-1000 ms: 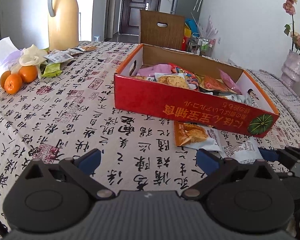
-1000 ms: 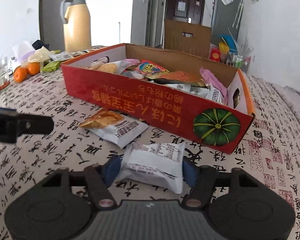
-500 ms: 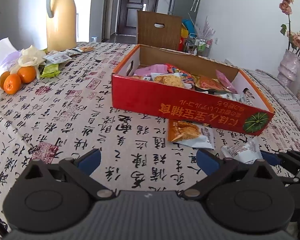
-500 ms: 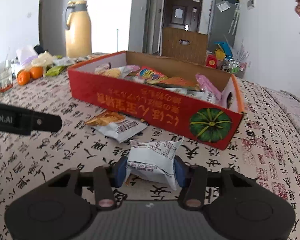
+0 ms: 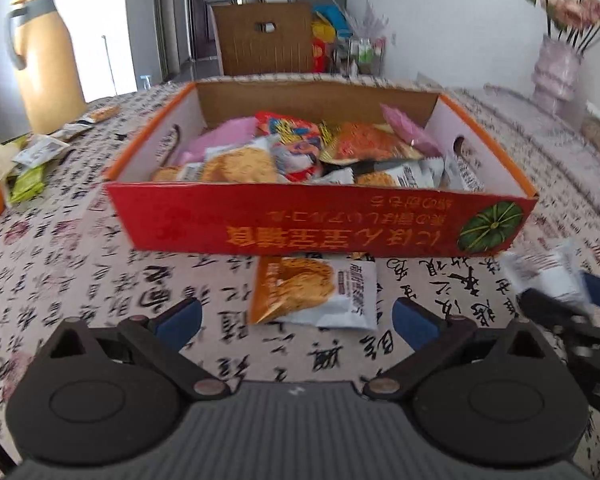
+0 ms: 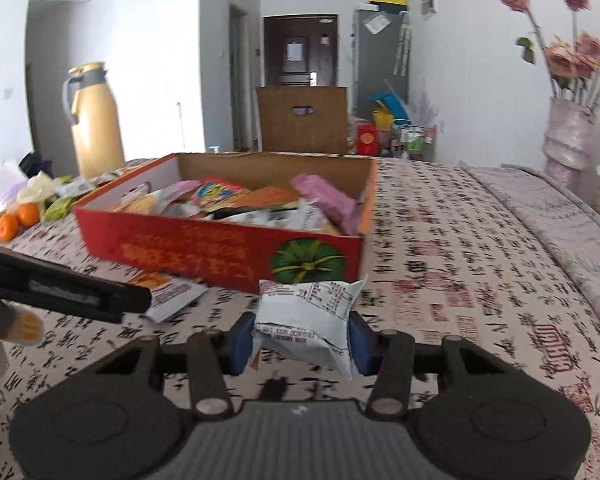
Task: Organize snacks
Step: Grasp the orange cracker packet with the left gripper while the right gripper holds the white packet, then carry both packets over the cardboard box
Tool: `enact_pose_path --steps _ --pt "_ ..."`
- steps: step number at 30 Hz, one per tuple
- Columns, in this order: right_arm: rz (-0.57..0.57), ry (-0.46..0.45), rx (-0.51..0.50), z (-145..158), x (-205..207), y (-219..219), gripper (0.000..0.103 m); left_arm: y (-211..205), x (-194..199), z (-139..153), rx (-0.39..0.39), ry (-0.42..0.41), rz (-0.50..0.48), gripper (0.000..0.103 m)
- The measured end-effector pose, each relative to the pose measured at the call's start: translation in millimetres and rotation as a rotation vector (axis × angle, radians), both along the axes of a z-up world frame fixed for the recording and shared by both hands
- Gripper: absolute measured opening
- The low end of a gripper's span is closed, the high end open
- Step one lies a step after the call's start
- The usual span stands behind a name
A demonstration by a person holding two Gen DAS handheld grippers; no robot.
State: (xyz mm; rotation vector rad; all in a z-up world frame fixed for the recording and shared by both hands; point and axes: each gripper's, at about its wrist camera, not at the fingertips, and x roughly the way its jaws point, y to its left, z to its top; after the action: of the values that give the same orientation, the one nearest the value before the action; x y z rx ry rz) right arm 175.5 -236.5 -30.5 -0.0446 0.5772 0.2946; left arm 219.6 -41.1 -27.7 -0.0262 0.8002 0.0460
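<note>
Since a second ago, the white snack packet (image 6: 306, 322) is being lifted off the tablecloth (image 6: 460, 264) and carried toward the red box (image 6: 204, 250), clamped in the right gripper (image 6: 300, 340), whose jaws have just been closing on it. Nothing is being held by the left gripper (image 5: 296, 318), its jaws standing wide apart above an orange snack packet (image 5: 300, 290) lying against the box front. Farther back, oranges (image 6: 18, 218), a yellow flask (image 6: 96, 120) and a vase of flowers (image 6: 568, 132) are being left standing.
</note>
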Motion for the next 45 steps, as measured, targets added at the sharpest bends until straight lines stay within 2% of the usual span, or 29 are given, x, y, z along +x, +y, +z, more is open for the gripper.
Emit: enact_pose_path --steps 6,12,17,20,22,30,38,45 --pt "-0.032 -0.003 0.025 -2.4 1.7 -18.1 0.048 -16.3 29.4 -16.7 0.056 0.074 0.004 0.103" --pt "-0.052 -0.004 0.051 -4.4 5.8 -31.8 0.048 -13.9 37.5 -22.7 0.004 0.109 0.031 0.103" --pt "-0.057 -0.003 0.064 -4.9 7.8 -34.7 0.048 -12.8 36.4 -23.1 -0.003 0.105 0.037 0.103" --pt "-0.061 -0.004 0.067 -4.4 5.6 -35.2 0.048 -13.1 35.4 -21.4 0.0 0.091 0.033 0.093" --pt "-0.065 -0.003 0.067 -4.1 4.4 -35.6 0.048 -12.2 32.4 -17.7 -0.002 0.082 0.024 0.077" --pt "-0.063 -0.009 0.065 -0.3 -2.6 -31.4 0.048 -5.1 21.1 -13.2 -0.009 0.057 0.012 0.057" --pt "-0.054 -0.026 0.057 6.5 -14.4 -24.1 0.048 0.0 9.1 -13.2 -0.013 0.03 0.012 0.056" --pt "-0.044 -0.044 0.054 13.5 -23.9 -15.5 0.048 6.1 -15.8 1.6 -0.019 -0.041 -0.002 0.056"
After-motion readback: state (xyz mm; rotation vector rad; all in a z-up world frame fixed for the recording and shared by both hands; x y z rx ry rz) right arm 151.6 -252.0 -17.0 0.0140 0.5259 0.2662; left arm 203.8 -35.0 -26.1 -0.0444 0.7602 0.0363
